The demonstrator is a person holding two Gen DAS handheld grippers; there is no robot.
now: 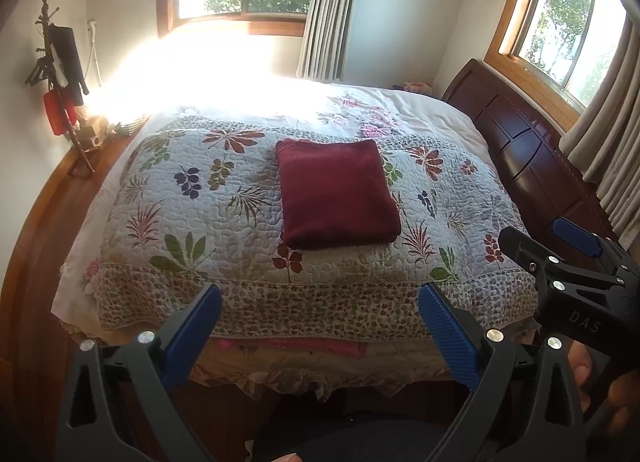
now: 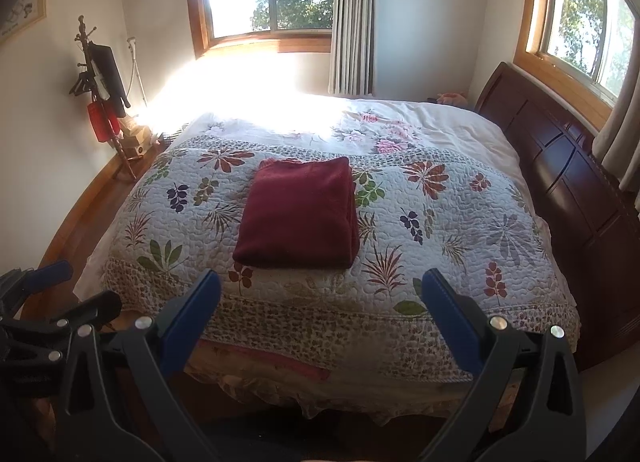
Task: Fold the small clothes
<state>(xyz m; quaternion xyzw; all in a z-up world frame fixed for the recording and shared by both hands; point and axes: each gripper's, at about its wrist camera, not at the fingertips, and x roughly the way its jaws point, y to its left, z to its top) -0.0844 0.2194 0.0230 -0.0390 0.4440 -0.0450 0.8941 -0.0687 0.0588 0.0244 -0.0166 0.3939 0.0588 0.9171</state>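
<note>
A dark red garment (image 1: 337, 193) lies folded into a thick square on the floral quilt (image 1: 208, 221) of the bed; the right wrist view shows the same garment (image 2: 298, 213) with its stacked layers at the right edge. My left gripper (image 1: 320, 302) is open and empty, held back from the bed's near edge. My right gripper (image 2: 320, 290) is also open and empty, just short of the garment's near edge. Each gripper shows at the side of the other's view: the right gripper (image 1: 560, 246) and the left gripper (image 2: 56, 282).
A dark wooden headboard (image 2: 568, 181) runs along the bed's right side under a curtained window. A coat stand (image 1: 60, 81) with hanging items is at the left wall beside small boxes. The quilt is brightly sunlit at the far side. A hand (image 1: 592, 374) holds the right gripper.
</note>
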